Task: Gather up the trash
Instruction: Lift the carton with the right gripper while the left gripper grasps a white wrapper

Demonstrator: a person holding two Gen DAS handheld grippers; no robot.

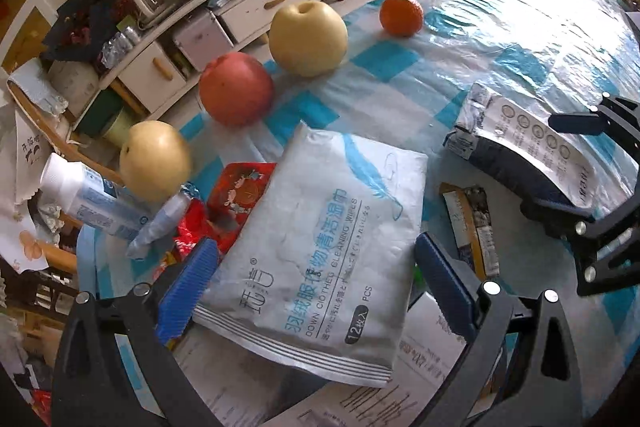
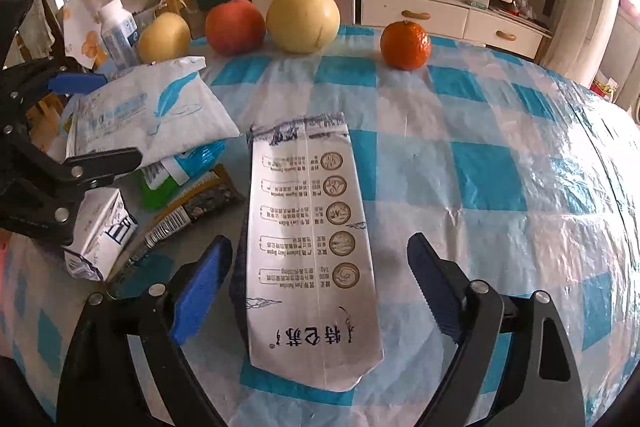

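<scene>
The left gripper stands spread around the wipes pack, which rests on a heap of papers and wrappers at the table's left edge; its pads flank the pack without pinching. The right gripper is likewise spread over the flattened carton, lying on the checked cloth. To grip well, each should probably drop lower so the pads meet the edges, then close squarely. The fruit, apple and orange, sits well apart and should stay put
</scene>
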